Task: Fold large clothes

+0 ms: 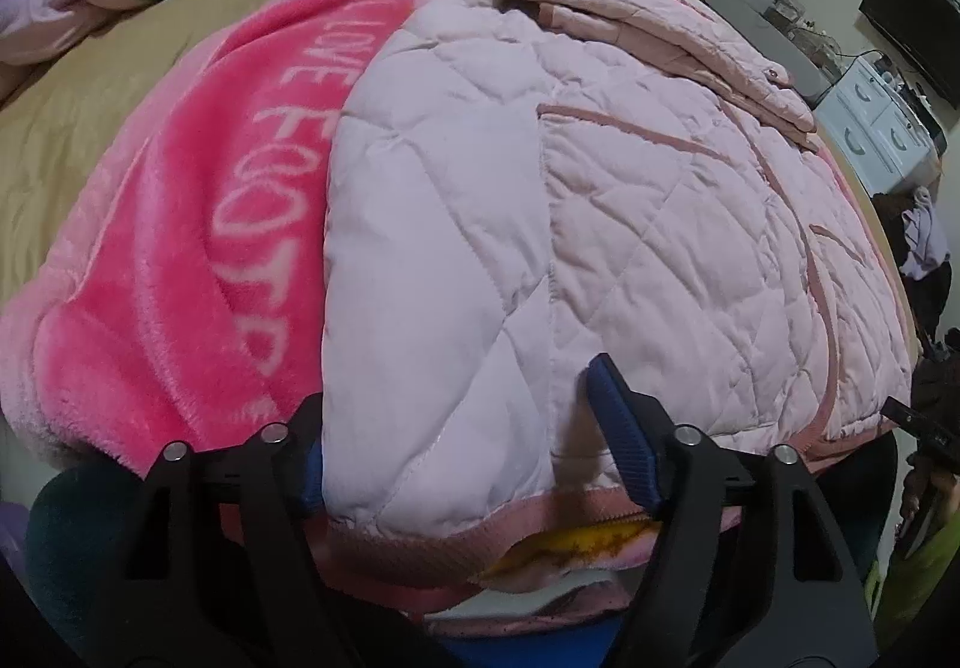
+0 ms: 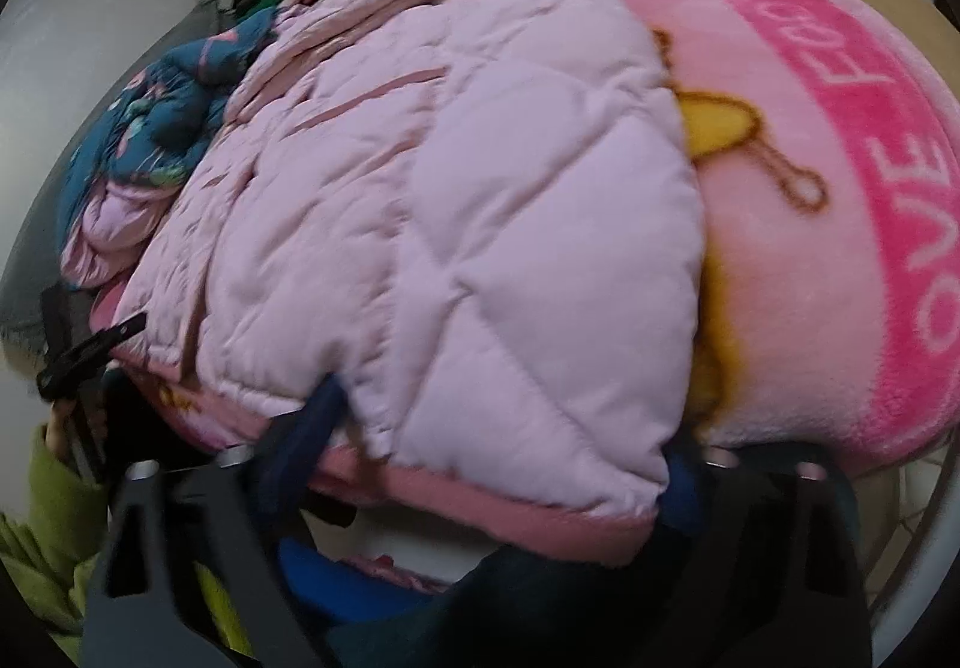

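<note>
Pink quilted jacket (image 1: 540, 224) hem clamped by L gripper (image 1: 474, 446) & R gripper (image 2: 498, 428), on fleece blanket (image 1: 180, 248)

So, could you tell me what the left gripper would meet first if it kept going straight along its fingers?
The pink quilted jacket. Its hem already lies between the left gripper's fingers, so going on would push further into the padding, with the pink blanket probably under it.
</note>
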